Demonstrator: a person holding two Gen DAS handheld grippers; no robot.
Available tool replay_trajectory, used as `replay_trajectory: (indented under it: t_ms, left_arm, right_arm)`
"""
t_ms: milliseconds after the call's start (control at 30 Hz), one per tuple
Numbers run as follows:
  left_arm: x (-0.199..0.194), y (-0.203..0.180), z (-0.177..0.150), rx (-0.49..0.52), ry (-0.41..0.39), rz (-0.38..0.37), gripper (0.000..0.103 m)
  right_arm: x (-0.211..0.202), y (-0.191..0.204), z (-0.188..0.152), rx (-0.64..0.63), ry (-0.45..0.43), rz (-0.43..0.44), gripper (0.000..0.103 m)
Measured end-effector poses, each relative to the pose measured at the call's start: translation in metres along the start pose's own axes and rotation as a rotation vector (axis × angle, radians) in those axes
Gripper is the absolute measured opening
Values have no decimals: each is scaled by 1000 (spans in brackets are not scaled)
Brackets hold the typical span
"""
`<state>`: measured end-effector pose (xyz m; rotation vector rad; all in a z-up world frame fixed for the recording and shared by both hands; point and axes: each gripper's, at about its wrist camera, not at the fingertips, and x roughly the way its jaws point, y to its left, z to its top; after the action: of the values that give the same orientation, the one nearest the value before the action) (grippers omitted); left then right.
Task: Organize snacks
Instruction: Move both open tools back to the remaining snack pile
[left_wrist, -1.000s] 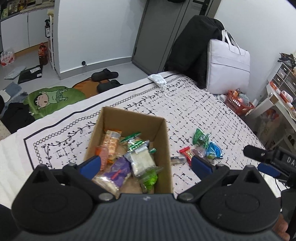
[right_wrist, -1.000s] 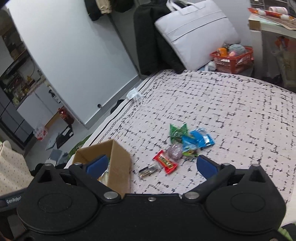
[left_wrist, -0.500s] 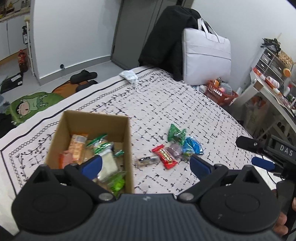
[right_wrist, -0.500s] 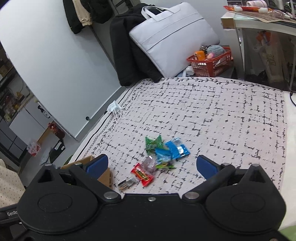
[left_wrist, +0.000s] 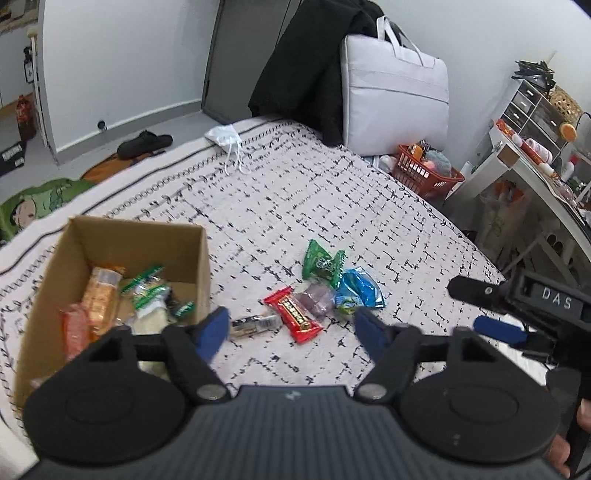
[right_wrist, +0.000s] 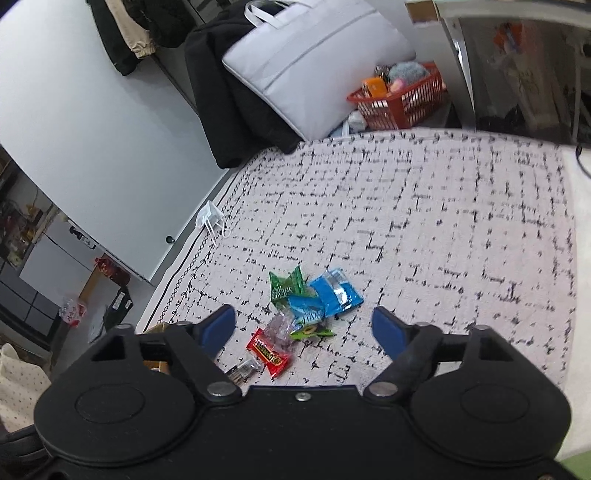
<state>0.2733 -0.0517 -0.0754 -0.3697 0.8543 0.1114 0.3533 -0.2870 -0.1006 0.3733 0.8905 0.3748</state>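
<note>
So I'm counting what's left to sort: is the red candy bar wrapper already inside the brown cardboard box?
No, the red candy bar wrapper lies on the patterned bedspread, right of the brown cardboard box.

Take the cardboard box (left_wrist: 122, 273) as your landmark. Its top is open, but wrappers crowd the floor inside, and its upright right wall stands between the inside and the bedspread (left_wrist: 369, 221). Just right of that wall lies a small dark bar (left_wrist: 255, 324), then a red bar (left_wrist: 297, 314) and a touching cluster of green, purple and blue packets (left_wrist: 332, 280); you reach them from above. Beyond the box the patterned cover lies bare up to a face mask (left_wrist: 225, 134). Far right of the box, your other gripper (left_wrist: 495, 310) hangs over the bed's edge.
</note>
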Motion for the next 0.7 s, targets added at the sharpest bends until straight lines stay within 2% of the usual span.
replay_trajectory:
  t_ms: [133,333,500,700]
  left_arm:
    - [17,-5,-1,-14,25,-8,50]
    - [47,-10,-5,-57,86,-21,35]
    - [69,-10,-6,-71,108,1,32]
    - [94,-13,-5,21,124,80,32]
  right_arm:
    - [7,-3,0,17,17,14,67]
    - [26,-5,2,28,57,22,64]
    - [39,-8,6,46,74,34,59]
    - [56,-14,7,70,100,33,58]
